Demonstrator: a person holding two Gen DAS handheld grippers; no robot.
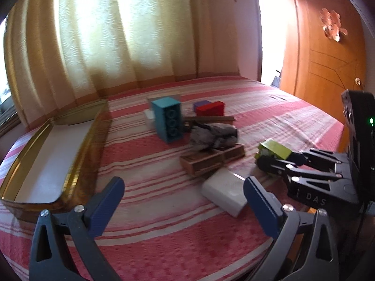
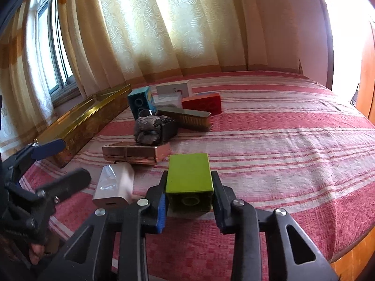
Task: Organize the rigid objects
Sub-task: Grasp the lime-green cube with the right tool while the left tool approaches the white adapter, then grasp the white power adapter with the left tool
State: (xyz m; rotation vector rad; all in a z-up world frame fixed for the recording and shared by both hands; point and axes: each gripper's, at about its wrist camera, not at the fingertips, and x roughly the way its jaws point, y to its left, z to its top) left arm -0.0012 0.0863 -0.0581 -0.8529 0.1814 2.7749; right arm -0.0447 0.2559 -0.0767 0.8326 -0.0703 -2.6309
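Red-and-white striped bedspread [image 2: 269, 140] under drawn curtains: your right gripper [image 2: 189, 196] pinches lime-green plastic block [image 2: 188, 175] between its fingers, just above cover. Your left gripper [image 1: 184, 201] hangs spread wide, white rectangular charger [image 1: 223, 193] just ahead, open gold tin [image 1: 46, 154] to left.

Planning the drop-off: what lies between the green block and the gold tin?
In the right wrist view, a white charger and the left gripper lie between green block and gold tin.

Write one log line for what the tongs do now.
left tongs: open, empty | right tongs: shut on lime-green plastic building block | gold metal tin tray: open
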